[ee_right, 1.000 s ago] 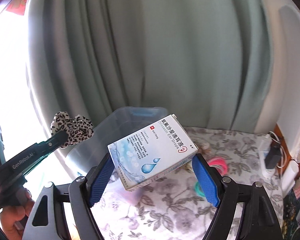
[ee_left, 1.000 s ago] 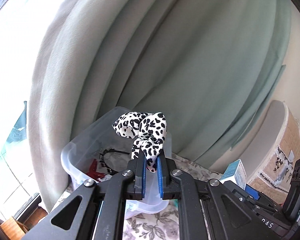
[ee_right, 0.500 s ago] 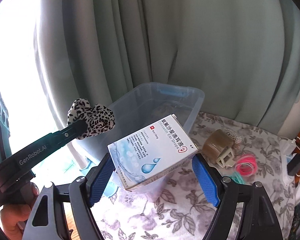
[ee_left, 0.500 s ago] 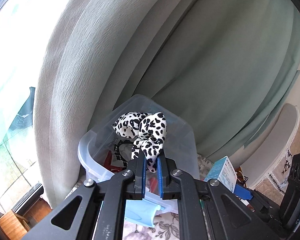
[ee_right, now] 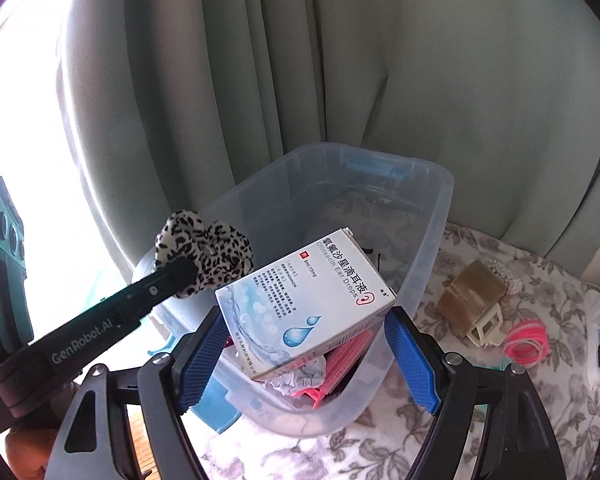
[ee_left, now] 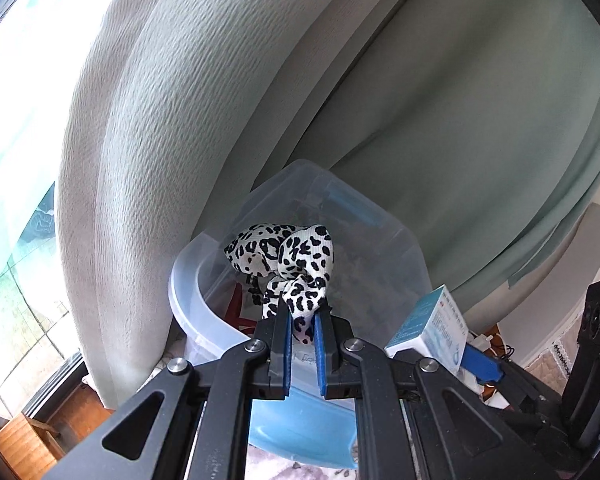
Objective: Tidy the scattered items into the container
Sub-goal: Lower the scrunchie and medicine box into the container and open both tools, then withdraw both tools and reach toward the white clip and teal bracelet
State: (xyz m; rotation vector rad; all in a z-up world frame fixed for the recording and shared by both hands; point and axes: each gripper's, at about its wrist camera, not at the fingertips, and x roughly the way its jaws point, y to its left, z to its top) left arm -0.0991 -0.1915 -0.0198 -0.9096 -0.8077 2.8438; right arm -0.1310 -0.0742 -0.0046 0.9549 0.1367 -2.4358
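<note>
My left gripper (ee_left: pixel 303 320) is shut on a black-and-white spotted fabric scrunchie (ee_left: pixel 288 258) and holds it over the near left rim of the clear plastic bin (ee_left: pixel 396 252). The scrunchie also shows in the right wrist view (ee_right: pixel 204 254). My right gripper (ee_right: pixel 306 354) is shut on a white and blue ear drops box (ee_right: pixel 308 304), tilted, above the bin (ee_right: pixel 432 264). The box also shows in the left wrist view (ee_left: pixel 434 328). Inside the bin lie a pink comb (ee_right: pixel 346 364) and other small items.
A roll of brown tape (ee_right: pixel 474 296), a cream clip (ee_right: pixel 486 326), pink hair ties (ee_right: pixel 526 342) and white beads (ee_right: pixel 500 272) lie on the floral tablecloth (ee_right: pixel 480 400) right of the bin. Green curtains (ee_right: pixel 380 60) hang close behind. A blue lid (ee_left: pixel 300 432) lies under the bin.
Both grippers moved forward toward the bin while holding their items. The scrunchie and the box now hang over the bin's opening.
</note>
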